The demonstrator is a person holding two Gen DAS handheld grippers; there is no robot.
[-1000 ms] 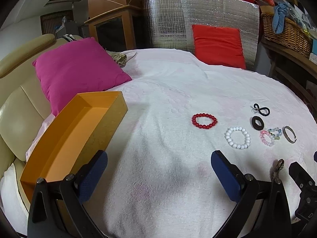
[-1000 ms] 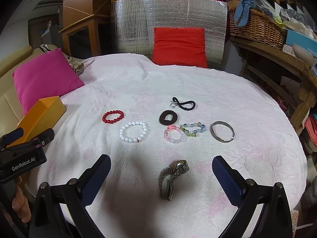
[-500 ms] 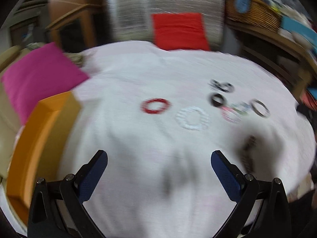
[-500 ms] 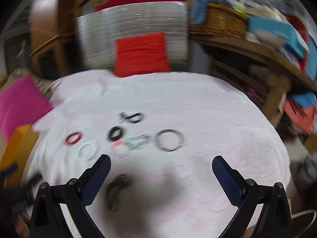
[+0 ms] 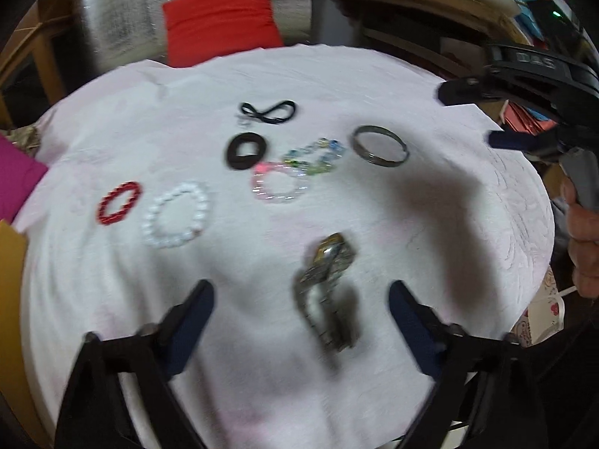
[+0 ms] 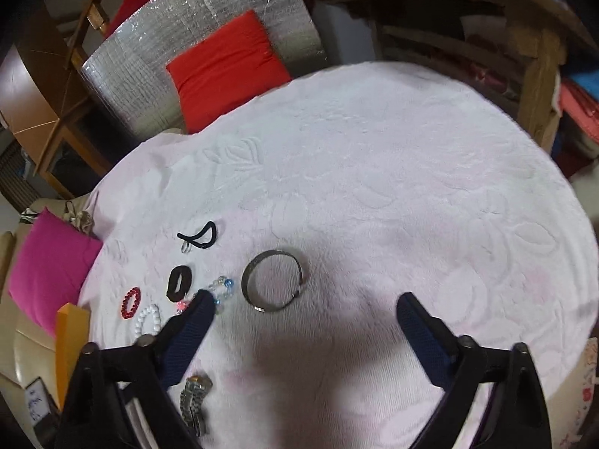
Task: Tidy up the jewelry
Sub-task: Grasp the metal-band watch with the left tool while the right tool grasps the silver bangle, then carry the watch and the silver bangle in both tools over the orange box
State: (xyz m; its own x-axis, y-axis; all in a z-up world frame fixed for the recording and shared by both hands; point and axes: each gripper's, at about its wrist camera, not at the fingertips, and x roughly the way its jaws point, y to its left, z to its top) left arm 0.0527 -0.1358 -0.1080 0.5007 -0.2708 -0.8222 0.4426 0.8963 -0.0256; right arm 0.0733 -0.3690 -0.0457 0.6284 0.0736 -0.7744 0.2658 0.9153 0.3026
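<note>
On the bed: a white fluffy blanket (image 5: 430,224) covers it, and all the jewelry lies on top.
Left claw (image 5: 301,305): its two blue fingers are spread wide apart and hold nothing. It hangs just over the silver metal watch (image 5: 325,288), which lies between the fingers.
Right claw (image 6: 305,305): its fingers are also wide apart and hold nothing. It hangs near the plain grey metal bangle (image 6: 275,280).
Jewelry in a row: a red bead bracelet (image 5: 119,202), a white bead bracelet (image 5: 176,215), a pink see-through bead bracelet (image 5: 279,183) and a blue and green glass bead bracelet (image 5: 316,153). The pink one and the blue-green one touch.
Dark things: a round black hair band (image 5: 245,149) and a thin black cord in a figure eight (image 5: 267,112) lie behind the beads.
Box: an orange cardboard box (image 6: 69,333) sits at the left side of the bed, well apart from the bangle. I cannot see inside it from here.
Done: nothing, as far as I can tell. Every piece in view lies loose on the blanket.
Left to do: I think all of it. Each piece needs to be picked up and put away, likely in the box.
Next, I guess: the left claw goes down and closes on the watch.
</note>
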